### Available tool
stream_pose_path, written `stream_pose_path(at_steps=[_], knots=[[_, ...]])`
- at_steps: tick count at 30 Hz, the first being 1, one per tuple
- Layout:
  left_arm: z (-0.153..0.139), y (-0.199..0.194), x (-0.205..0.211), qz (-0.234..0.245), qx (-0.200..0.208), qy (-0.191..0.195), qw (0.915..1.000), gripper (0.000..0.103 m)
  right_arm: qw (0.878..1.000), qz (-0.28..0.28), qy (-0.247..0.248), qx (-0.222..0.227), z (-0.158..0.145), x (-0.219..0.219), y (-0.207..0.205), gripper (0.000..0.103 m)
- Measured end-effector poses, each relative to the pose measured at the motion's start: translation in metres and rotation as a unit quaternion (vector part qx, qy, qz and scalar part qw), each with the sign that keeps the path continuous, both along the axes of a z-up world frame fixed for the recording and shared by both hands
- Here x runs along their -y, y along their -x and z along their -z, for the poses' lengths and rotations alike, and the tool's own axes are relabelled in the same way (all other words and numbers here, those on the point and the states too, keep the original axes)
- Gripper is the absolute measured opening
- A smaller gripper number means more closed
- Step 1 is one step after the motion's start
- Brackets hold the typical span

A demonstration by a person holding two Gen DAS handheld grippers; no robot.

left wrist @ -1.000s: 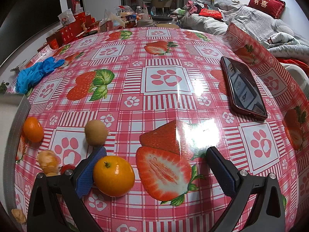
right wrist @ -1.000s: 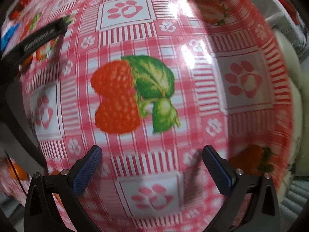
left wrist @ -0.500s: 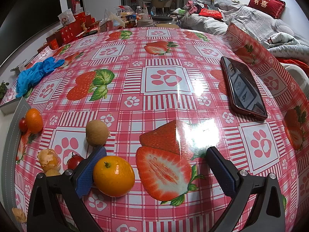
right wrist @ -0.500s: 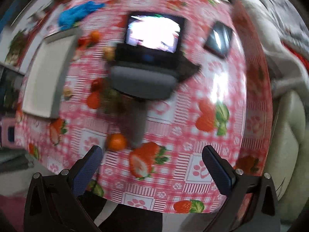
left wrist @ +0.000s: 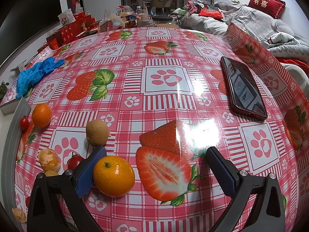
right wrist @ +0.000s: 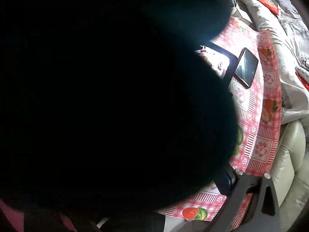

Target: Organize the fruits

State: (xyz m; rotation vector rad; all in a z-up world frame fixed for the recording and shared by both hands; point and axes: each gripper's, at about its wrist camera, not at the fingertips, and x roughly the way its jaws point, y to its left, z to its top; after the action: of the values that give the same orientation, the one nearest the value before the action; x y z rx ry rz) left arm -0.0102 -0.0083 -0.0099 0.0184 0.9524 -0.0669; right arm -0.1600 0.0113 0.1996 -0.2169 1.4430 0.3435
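— Where's the left claw?
— Low over the surface, level, jaws spread wide; an orange lies against its left finger, a kiwi just ahead.
— And the right claw?
— Mostly hidden behind something dark; only one finger shows, so I cannot tell its state.

This is somebody's lived-in home, a living and dining room in one. The bench wears a glossy red checked oilcloth printed with strawberries and paw prints, a sofa heaped with rumpled bedding and a red cushion runs along one side, and red gift boxes crowd the far edge before a cluttered dining table with chairs.
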Motion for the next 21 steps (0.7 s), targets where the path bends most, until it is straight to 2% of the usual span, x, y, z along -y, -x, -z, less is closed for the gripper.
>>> stream_pose_path(at_steps=[21], knots=[[0.000,0.000,0.000,0.000,0.000,0.000,1.0000,0.103,1.000,-0.007,-0.012,-0.008,0.006,0.013,0.015,0.103]])
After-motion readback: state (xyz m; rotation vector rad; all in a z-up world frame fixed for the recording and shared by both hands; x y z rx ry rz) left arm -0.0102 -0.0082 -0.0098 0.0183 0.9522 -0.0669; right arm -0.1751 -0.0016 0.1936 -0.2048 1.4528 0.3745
